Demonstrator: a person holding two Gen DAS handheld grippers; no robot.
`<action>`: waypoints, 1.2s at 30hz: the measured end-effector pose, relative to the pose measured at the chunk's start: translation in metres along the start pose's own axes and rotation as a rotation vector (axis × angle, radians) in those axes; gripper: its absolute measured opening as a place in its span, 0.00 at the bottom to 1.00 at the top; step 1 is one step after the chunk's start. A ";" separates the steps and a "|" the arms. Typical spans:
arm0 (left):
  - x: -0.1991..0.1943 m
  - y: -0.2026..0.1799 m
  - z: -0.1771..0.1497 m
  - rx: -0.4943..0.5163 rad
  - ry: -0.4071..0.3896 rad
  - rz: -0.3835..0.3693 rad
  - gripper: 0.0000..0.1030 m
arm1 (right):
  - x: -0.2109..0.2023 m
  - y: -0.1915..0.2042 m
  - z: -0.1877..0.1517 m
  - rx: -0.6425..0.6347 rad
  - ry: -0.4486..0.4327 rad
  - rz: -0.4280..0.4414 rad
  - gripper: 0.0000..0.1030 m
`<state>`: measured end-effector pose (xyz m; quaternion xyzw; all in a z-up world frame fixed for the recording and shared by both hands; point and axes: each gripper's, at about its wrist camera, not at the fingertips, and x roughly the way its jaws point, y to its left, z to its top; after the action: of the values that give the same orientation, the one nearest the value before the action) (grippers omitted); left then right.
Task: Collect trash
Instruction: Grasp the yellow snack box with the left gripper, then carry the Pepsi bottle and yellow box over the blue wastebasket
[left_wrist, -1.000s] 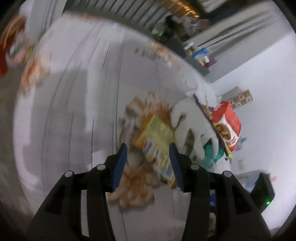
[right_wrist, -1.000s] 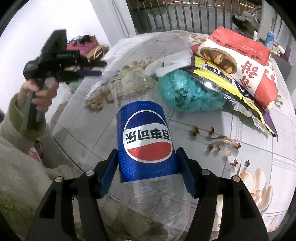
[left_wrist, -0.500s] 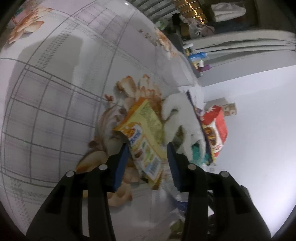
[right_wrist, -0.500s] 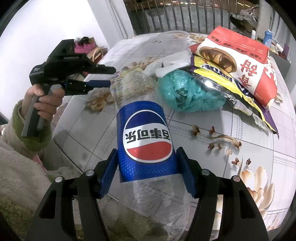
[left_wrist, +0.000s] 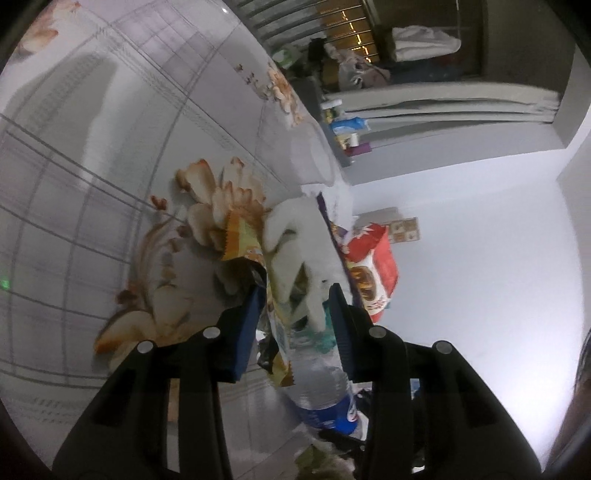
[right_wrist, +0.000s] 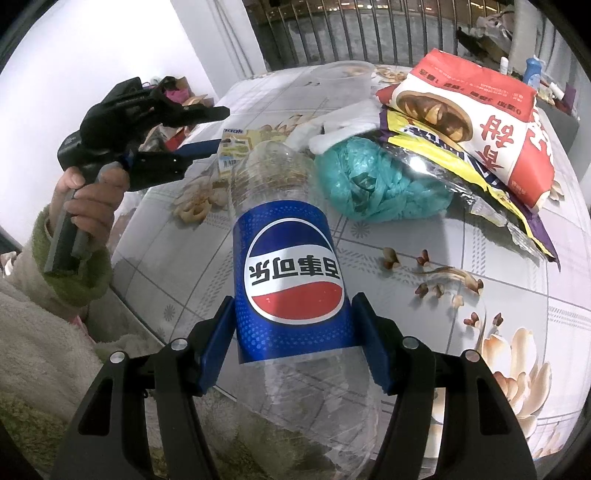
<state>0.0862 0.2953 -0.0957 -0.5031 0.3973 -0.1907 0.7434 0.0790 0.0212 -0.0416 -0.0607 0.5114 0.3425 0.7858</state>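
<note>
The right gripper has its jaws clamped on the blue label of an empty clear plastic bottle, one jaw on each side; the bottle points away from the jaws over the edge of the tabletop, its label upside down in the right wrist view.

The left gripper has just been closing its jaws, and they now stand a little apart around the edge of a yellow snack wrapper. That wrapper passes between the jaws, close to the left one, but I cannot tell whether either jaw presses on it. Just beyond the left jaws lies a white glove, its fingers reaching toward the gap.

Ahead of the right jaws, past the bottle's far end, a crumpled teal bag sits on the tabletop. To the right of it and farther from the jaws lie a silver and yellow wrapper and a large red and white snack bag on top of it. A clear plastic cup stands farthest from the jaws. A person's hand holds the left gripper's handle, off to the left of the right jaws.
</note>
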 end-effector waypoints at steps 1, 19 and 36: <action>0.003 0.001 0.000 -0.006 0.005 0.001 0.34 | 0.000 0.000 0.000 0.001 0.001 0.001 0.60; 0.013 -0.007 -0.010 0.130 0.000 0.148 0.00 | 0.006 0.006 -0.006 -0.017 -0.008 0.005 0.57; -0.063 -0.076 -0.025 0.318 -0.156 0.065 0.00 | -0.038 -0.008 -0.011 0.046 -0.189 0.272 0.55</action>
<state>0.0370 0.2911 -0.0066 -0.3792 0.3194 -0.1875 0.8479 0.0667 -0.0077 -0.0170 0.0595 0.4466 0.4383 0.7778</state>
